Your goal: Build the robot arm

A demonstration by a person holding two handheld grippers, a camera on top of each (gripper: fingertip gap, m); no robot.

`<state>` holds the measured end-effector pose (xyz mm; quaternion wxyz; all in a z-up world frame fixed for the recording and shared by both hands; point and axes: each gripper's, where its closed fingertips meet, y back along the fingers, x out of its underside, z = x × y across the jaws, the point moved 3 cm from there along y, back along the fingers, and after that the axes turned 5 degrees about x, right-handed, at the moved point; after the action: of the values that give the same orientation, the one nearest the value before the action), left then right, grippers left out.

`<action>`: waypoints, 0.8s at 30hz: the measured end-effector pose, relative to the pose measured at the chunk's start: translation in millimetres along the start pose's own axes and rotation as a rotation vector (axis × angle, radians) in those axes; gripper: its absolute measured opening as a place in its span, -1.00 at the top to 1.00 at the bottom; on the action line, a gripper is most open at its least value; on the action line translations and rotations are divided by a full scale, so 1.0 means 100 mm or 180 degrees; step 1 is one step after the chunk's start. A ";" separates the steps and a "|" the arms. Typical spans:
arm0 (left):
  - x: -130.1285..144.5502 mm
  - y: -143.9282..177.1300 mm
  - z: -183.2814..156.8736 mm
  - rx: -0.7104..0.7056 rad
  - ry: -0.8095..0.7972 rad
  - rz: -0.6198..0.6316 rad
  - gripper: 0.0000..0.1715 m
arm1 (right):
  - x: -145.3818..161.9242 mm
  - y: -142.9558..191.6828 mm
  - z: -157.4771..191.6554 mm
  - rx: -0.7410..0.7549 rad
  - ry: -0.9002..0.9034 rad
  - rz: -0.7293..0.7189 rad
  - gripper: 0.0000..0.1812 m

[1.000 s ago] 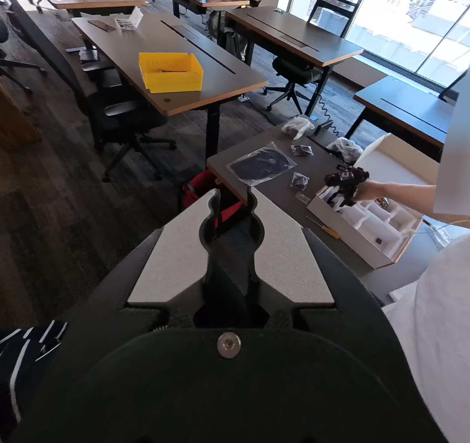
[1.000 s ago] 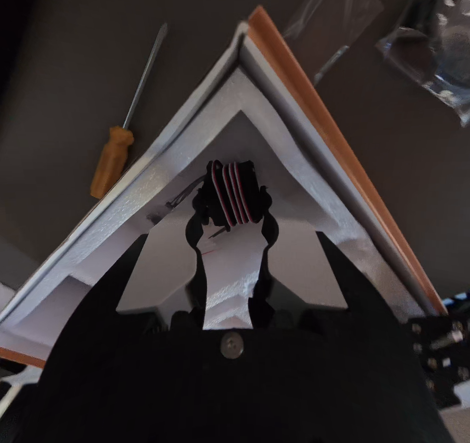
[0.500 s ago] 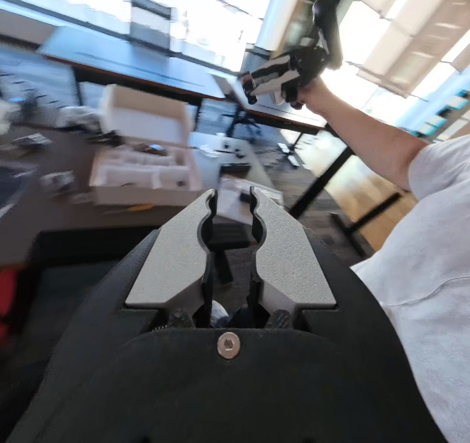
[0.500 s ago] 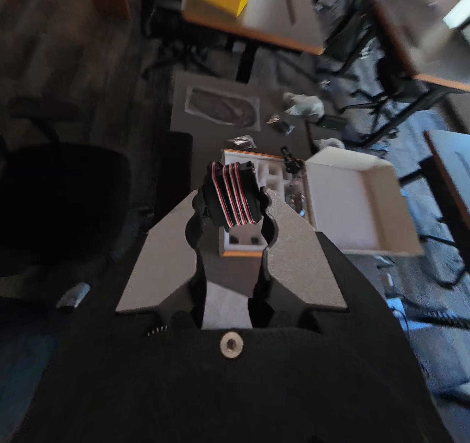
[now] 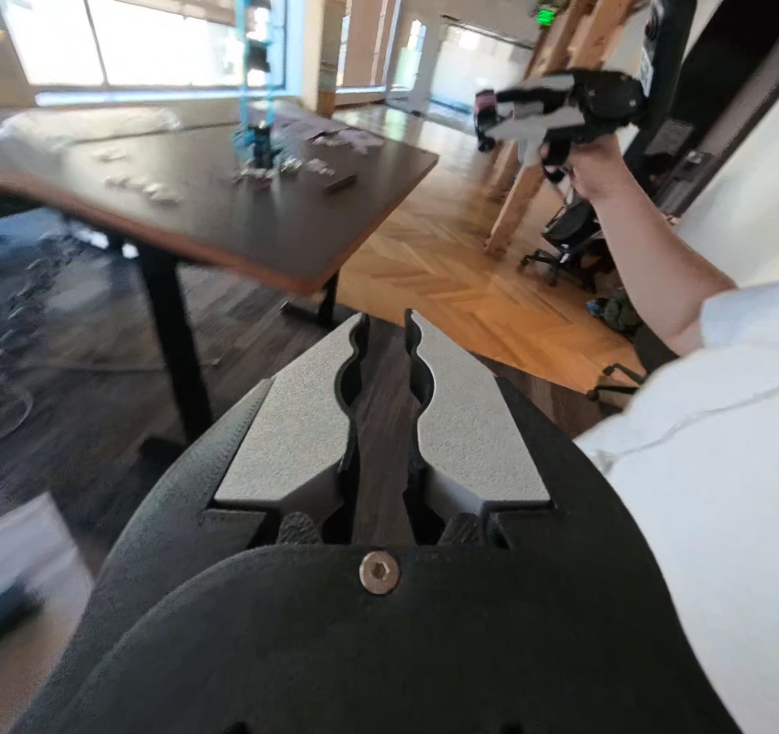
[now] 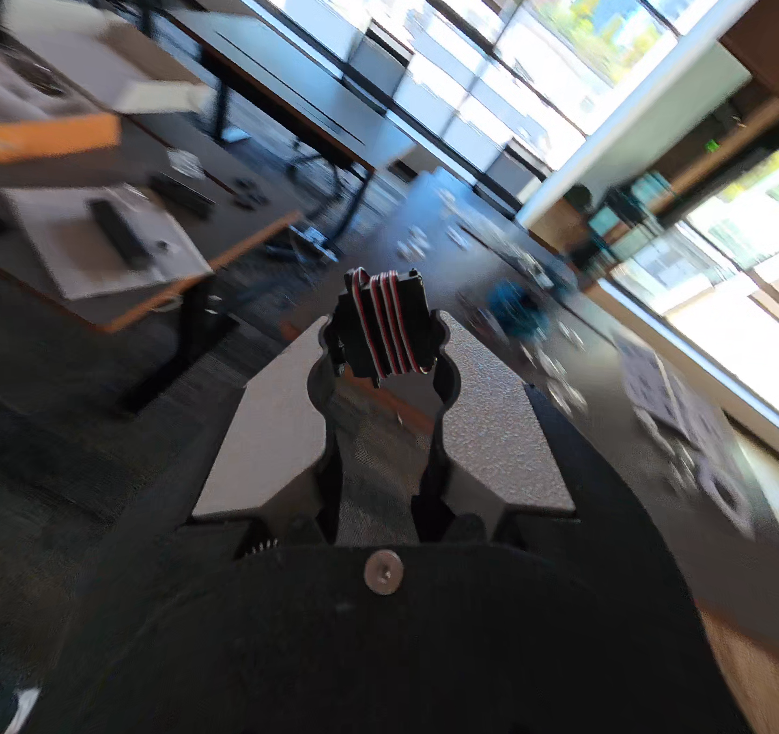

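My right gripper [image 6: 381, 325] is shut on a small black servo [image 6: 379, 321] wrapped in a red, white and black cable, and holds it up in the air. In the left wrist view it shows at the upper right [image 5: 482, 121], raised high in a hand [image 5: 590, 169]. My left gripper [image 5: 385, 321] is empty, its jaws a narrow gap apart, and points over the dark wood floor past the corner of a dark table [image 5: 274, 224]. A blurred blue upright structure [image 5: 255, 60] stands on that table among small parts; it also shows in the right wrist view [image 6: 512, 313].
A slanted wooden post [image 5: 548, 81] and a black office chair [image 5: 569, 241] stand at the right over light parquet. The person's arm and white shirt [image 5: 695, 460] fill the right edge. In the right wrist view a white box [image 6: 105, 241] lies on a low table; windows lie behind. Left tips to right tips: about 35 centimeters.
My right gripper has lifted the servo out of the foam box and swung it up and round. Both views have turned from the box table to the table with the blue structure.
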<state>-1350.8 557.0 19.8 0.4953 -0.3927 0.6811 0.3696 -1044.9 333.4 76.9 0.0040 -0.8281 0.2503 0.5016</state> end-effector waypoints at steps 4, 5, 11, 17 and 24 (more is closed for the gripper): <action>-0.55 -1.93 -0.41 0.0766 -0.0145 -0.0115 0.83 | 0.84 0.80 -1.21 0.0397 -0.0153 0.0407 0.51; -0.66 -2.34 -0.54 0.0976 -0.0110 -0.0109 0.83 | 0.99 0.94 -1.45 0.0455 -0.0107 0.0509 0.51; -0.80 -4.21 -0.80 0.1496 -0.0070 0.0075 0.84 | 1.78 1.20 -2.50 0.0760 0.0072 0.0730 0.51; -0.59 -5.72 -0.36 0.1550 0.0243 0.0417 0.79 | 2.58 0.41 -3.29 0.0527 -0.0081 0.0640 0.51; -0.41 -7.58 0.30 0.1411 -0.0027 0.0805 0.70 | 3.45 -0.67 -4.14 0.0280 0.0095 0.0644 0.51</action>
<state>-648.3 273.5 -34.4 0.5219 -0.1846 0.7871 0.2719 -545.5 143.7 -21.5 -0.0140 -0.8050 0.3544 0.4756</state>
